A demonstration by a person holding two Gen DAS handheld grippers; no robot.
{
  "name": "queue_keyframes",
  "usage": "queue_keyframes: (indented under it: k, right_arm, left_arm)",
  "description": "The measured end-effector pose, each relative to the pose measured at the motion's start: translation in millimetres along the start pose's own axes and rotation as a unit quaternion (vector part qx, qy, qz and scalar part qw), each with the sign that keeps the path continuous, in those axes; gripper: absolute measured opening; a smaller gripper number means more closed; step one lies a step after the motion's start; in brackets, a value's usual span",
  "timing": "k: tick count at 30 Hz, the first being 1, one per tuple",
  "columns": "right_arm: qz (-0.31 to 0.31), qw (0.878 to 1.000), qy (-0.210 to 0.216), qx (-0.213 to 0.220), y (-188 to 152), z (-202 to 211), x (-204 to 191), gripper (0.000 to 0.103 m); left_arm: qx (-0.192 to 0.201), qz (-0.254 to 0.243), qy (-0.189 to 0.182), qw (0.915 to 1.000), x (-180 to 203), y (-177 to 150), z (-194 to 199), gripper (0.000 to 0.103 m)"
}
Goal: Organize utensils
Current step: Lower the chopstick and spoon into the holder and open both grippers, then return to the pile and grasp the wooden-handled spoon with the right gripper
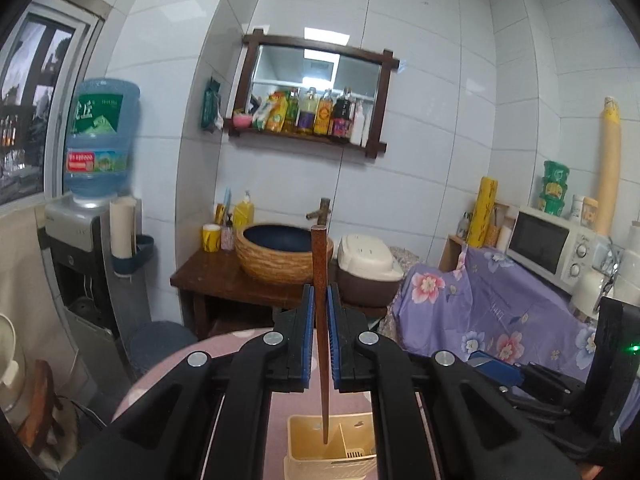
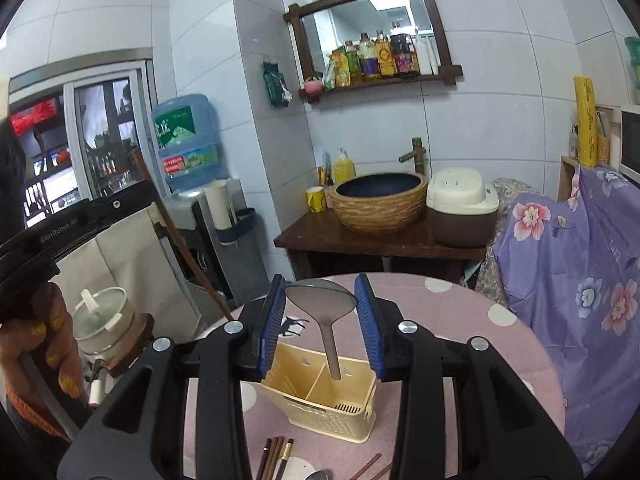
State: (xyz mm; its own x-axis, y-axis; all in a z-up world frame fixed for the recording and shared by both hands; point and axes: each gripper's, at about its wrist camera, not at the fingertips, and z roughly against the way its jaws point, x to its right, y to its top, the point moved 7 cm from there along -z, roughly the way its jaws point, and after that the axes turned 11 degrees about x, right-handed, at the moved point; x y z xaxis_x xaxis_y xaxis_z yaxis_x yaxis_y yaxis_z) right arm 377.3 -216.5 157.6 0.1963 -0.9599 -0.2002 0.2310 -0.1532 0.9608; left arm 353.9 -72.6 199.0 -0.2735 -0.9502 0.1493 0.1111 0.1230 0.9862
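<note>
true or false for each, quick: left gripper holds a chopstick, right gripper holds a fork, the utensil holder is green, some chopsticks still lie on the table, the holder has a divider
1. The left gripper holds a wooden chopstick. True.
2. The right gripper holds a fork. False: it is a metal spoon, bowl end up between the pads.
3. The utensil holder is green. False: it is cream yellow.
4. Some chopsticks lie on the table. True, in front of the holder.
5. The holder has a divider inside. True.
</note>
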Motion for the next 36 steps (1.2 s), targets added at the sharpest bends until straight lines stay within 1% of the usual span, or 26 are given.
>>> queue_keyframes:
  k: [1, 3, 7, 11, 14, 17, 19, 22, 23, 24, 25, 26, 27, 28, 29, 32, 34, 36]
  right_arm:
    - [-0.001, 1.000, -0.002, -0.009, -10.2, -7.8, 1.8, 0.036]
    - [0.002, 1.000, -0.008, -0.025, -30.7, -21.3, 5.3, 0.036]
    - [0.006, 0.999, -0.019, -0.050, -70.9, -37.8, 11.2, 0.036]
    - [0.014, 0.997, -0.027, -0.071, -100.1, -49.2, 14.1, 0.037]
    - [0.018, 0.996, -0.033, -0.078, -112.1, -53.6, 16.3, 0.037]
    - [0.024, 0.996, -0.040, -0.073, -116.7, -54.2, 17.4, 0.036]
    - [0.021, 0.996, -0.036, -0.077, -119.9, -54.7, 17.6, 0.036]
    - [0.021, 0.997, -0.034, -0.062, -119.4, -52.8, 17.1, 0.037]
    - [0.023, 0.998, -0.033, -0.058, -118.2, -50.9, 17.1, 0.041]
    - [0.023, 0.998, -0.033, -0.054, -117.8, -48.4, 17.2, 0.051]
    - [0.023, 0.998, -0.036, -0.046, -116.5, -44.6, 17.8, 0.056]
    - [0.023, 0.998, -0.038, -0.039, -115.5, -40.0, 18.1, 0.059]
    - [0.024, 0.998, -0.041, -0.035, -114.4, -35.8, 18.0, 0.059]
    - [0.027, 0.998, -0.046, -0.028, -113.6, -30.0, 18.5, 0.059]
    - [0.030, 0.998, -0.052, -0.021, -112.7, -24.3, 18.8, 0.059]
    - [0.043, 0.996, -0.077, -0.009, -115.9, -4.9, 20.4, 0.060]
    - [0.046, 0.994, -0.095, -0.018, -124.6, 5.9, 24.1, 0.060]
    - [0.042, 0.992, -0.110, -0.043, -140.7, 16.3, 28.6, 0.060]
  left_arm:
    - [-0.007, -0.004, 0.006, 1.0000, 0.4, -14.5, -8.1, 0.008]
    - [-0.019, -0.007, 0.013, 0.9997, -2.0, -32.5, -19.1, 0.008]
    - [-0.063, 0.007, 0.019, 0.9978, -11.5, -80.2, -39.4, 0.008]
    - [-0.095, 0.009, 0.022, 0.9952, -16.1, -113.8, -48.7, 0.008]
    - [-0.105, 0.004, 0.026, 0.9941, -18.4, -126.1, -52.3, 0.008]
    - [-0.111, -0.004, 0.030, 0.9934, -19.6, -132.8, -55.6, 0.008]
    - [-0.117, -0.002, 0.030, 0.9927, -20.2, -136.4, -56.3, 0.008]
    - [-0.114, 0.004, 0.031, 0.9930, -21.5, -135.4, -54.0, 0.008]
    - [-0.113, 0.007, 0.029, 0.9931, -21.7, -134.7, -52.2, 0.008]
    - [-0.115, 0.007, 0.026, 0.9930, -21.2, -134.4, -50.5, 0.011]
    - [-0.116, 0.007, 0.022, 0.9930, -20.8, -133.9, -47.3, 0.024]
    - [-0.114, 0.009, 0.019, 0.9932, -20.6, -133.6, -43.1, 0.034]
    - [-0.108, 0.015, 0.019, 0.9938, -21.9, -132.5, -36.8, 0.054]
    - [-0.099, 0.025, 0.020, 0.9946, -24.6, -131.2, -28.5, 0.063]
    - [-0.094, 0.032, 0.020, 0.9949, -26.6, -131.4, -21.0, 0.063]
    - [-0.105, 0.039, 0.026, 0.9934, -33.5, -141.4, -1.4, 0.065]
    - [-0.115, 0.037, 0.034, 0.9922, -38.6, -152.0, 10.8, 0.068]
    - [-0.125, 0.023, 0.049, 0.9906, -44.8, -166.9, 24.5, 0.068]
